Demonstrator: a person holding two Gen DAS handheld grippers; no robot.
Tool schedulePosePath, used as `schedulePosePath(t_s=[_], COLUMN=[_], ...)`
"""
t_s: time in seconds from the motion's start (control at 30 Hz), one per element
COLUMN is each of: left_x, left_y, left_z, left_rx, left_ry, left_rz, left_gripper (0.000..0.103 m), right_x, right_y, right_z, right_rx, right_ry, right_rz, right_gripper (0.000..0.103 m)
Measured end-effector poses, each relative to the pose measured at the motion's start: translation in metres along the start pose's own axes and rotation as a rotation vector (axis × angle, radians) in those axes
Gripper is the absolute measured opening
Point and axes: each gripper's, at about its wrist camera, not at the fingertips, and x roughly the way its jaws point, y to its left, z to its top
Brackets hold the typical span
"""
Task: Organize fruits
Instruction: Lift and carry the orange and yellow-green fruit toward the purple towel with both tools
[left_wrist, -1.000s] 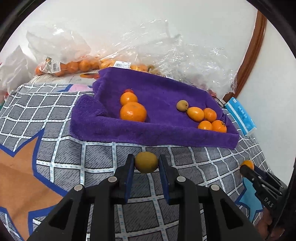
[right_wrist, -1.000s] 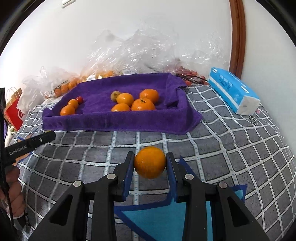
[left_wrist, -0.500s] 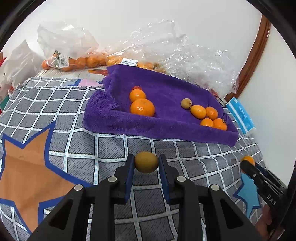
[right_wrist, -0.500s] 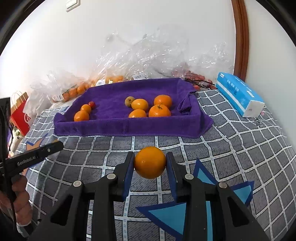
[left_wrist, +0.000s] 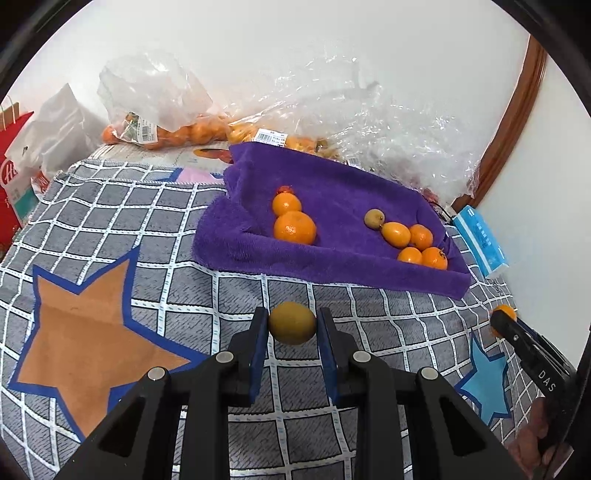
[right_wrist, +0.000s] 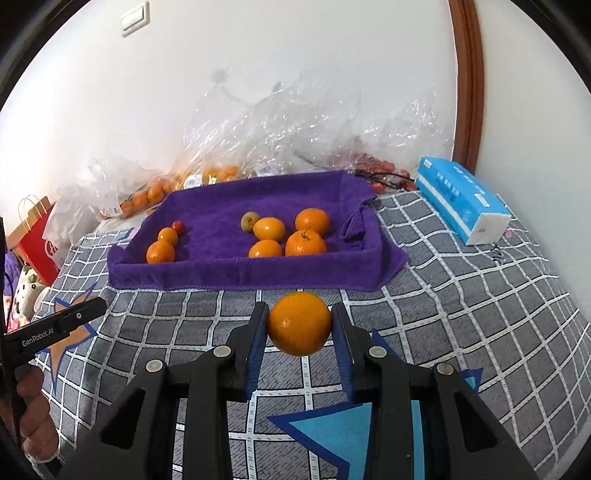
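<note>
Black left gripper (left_wrist: 291, 325), black right gripper (right_wrist: 300, 325), blue-padded jaws, silver screws, white lettering, bare hand (right_wrist: 31, 417)

Left black two-finger gripper (left_wrist: 291, 323) clamped on yellow-brown round fruit (left_wrist: 291, 322); right black two-finger gripper (right_wrist: 299, 324) clamped on orange round mandarin (right_wrist: 299, 323), both short of purple towel tray (right_wrist: 236, 271).

A grey bedcover (right_wrist: 480, 295) bore a white grid with orange and blue stars. The plush towel (right_wrist: 221, 206) was deep purple. One round fruit (left_wrist: 291, 323) was yellow-green, another round fruit (right_wrist: 299, 324) bright orange. The rectangular tissue pack (right_wrist: 461, 195) was blue and white.
</note>
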Motion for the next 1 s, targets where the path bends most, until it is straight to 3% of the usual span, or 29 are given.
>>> schedulePosePath(t_s=[1.0], left_x=[-0.03], left_y=[-0.013], left_z=[0.045], left_rx=[-0.008], left_ry=[-0.045], left_rz=[0.012], left_gripper=[0.025], right_x=[-0.014], right_y=[-0.002], right_z=[0.037], right_rx=[0.016], right_ry=[-0.034], right_rz=[0.011], right_gripper=[0.034])
